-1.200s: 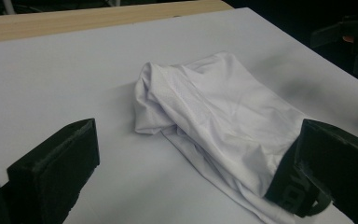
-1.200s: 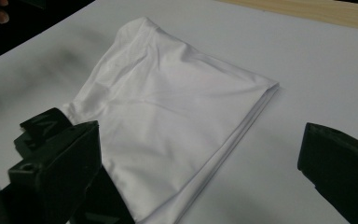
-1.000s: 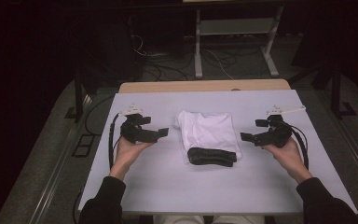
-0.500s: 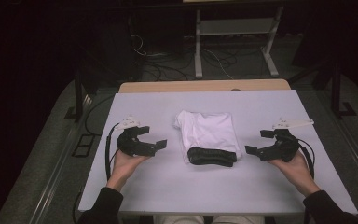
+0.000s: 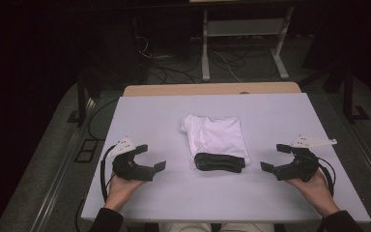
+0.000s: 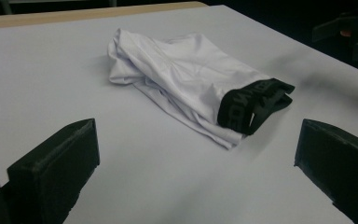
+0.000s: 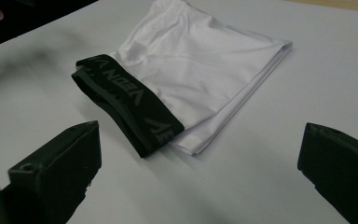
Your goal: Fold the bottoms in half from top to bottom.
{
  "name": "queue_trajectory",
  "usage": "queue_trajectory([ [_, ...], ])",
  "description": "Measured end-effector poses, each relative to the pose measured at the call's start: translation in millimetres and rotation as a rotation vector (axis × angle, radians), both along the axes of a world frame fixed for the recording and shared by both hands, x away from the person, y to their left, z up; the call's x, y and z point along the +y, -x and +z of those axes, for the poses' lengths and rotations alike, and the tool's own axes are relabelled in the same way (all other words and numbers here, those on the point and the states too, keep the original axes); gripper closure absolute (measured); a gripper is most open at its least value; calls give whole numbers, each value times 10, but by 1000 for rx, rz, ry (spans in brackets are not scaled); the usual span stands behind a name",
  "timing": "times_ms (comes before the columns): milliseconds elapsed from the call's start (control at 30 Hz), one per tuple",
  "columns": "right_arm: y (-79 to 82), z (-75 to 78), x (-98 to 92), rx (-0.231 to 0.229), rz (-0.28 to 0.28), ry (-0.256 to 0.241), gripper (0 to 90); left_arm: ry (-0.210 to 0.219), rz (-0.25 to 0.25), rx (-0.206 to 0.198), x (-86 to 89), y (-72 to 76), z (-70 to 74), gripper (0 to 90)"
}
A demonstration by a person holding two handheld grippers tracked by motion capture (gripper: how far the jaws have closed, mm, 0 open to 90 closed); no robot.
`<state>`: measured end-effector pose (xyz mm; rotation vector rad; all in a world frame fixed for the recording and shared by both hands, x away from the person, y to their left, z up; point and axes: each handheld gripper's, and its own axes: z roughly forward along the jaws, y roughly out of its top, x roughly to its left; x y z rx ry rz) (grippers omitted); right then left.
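Note:
A folded white garment (image 5: pixel 216 136) with a black lettered waistband (image 5: pixel 219 162) lies in the middle of the pale table (image 5: pixel 174 116). In the left gripper view the garment (image 6: pixel 186 74) sits ahead, its waistband (image 6: pixel 251 103) toward the right. In the right gripper view the waistband (image 7: pixel 126 103) faces me, white cloth (image 7: pixel 205 60) behind it. My left gripper (image 5: pixel 150 156) rests low at the table's left, open and holding nothing, pointing toward the garment. My right gripper (image 5: pixel 276 157) is low at the right, open as well, aimed at the waistband. Both stand apart from the cloth.
A wooden strip (image 5: pixel 212 89) borders the table's far edge. Beyond it, on the dark floor, stand a metal frame (image 5: pixel 241 43) and loose cables (image 5: pixel 174 63). The other hand's gripper (image 6: pixel 349 32) appears at the far right in the left gripper view.
Both grippers have drawn back toward the near edge and outward from the garment, dropping lower over the table. The garment has not moved.

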<state>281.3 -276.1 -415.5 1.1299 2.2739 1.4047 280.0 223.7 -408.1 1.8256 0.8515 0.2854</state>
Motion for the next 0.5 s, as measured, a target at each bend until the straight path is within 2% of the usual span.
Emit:
queue_trajectory([
  [267,131,-50,-76,-10,-15,12,0,3,18,-14,59,147,-43,0],
  [367,156,-89,-97,-2,-22,10,0,-10,29,-13,74,161,-74,0],
  [500,171,-119,-106,-1,-24,30,0,-6,32,-4,87,161,-113,0],
])
